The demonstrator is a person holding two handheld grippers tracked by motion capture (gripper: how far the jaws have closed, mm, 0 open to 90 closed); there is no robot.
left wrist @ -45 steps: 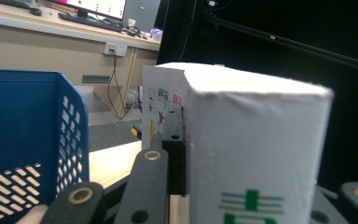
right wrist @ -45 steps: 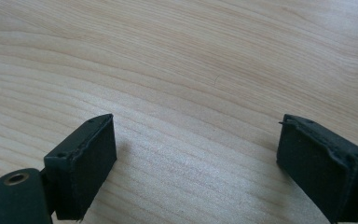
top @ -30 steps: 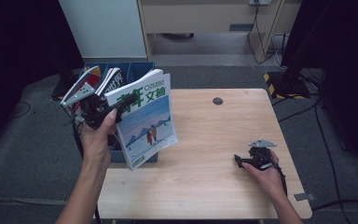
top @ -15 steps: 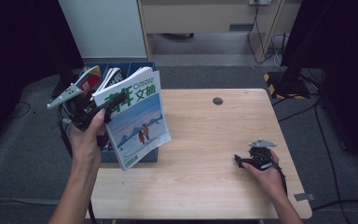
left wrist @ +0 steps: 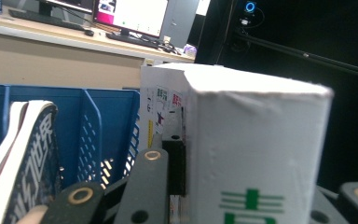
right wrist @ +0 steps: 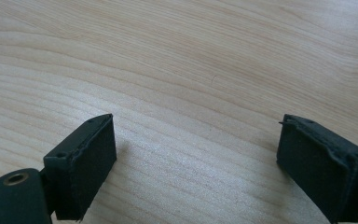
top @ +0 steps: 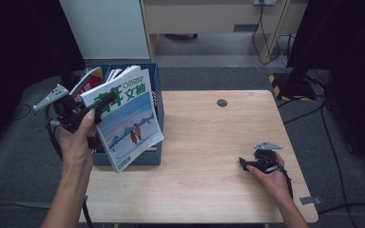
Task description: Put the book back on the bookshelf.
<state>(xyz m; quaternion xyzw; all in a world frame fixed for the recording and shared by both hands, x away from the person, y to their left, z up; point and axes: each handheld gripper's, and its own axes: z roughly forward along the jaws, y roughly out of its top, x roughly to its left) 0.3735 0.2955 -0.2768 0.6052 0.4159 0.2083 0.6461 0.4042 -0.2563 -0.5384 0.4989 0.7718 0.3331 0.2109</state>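
The left gripper (top: 95, 110) is clamped on a magazine (top: 126, 118) (snowy cover, green title), held tilted over the blue file crate (top: 154, 85) beside the bench (top: 209, 156); judging by this, filing it is under way, and next comes lowering it into a free slot. A second ago it hung further right. The right gripper (top: 245, 162) rests open on the bench.

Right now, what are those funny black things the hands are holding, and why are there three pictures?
They are grippers: hand-held tongs with two black jaws. One picture looks down from above the table; the other two come from small cameras riding on each gripper. The left gripper is squeezing a magazine with a snowy cover, held over a blue box of other magazines beside the table. The right gripper rests on the wood with its jaws wide apart, holding nothing.
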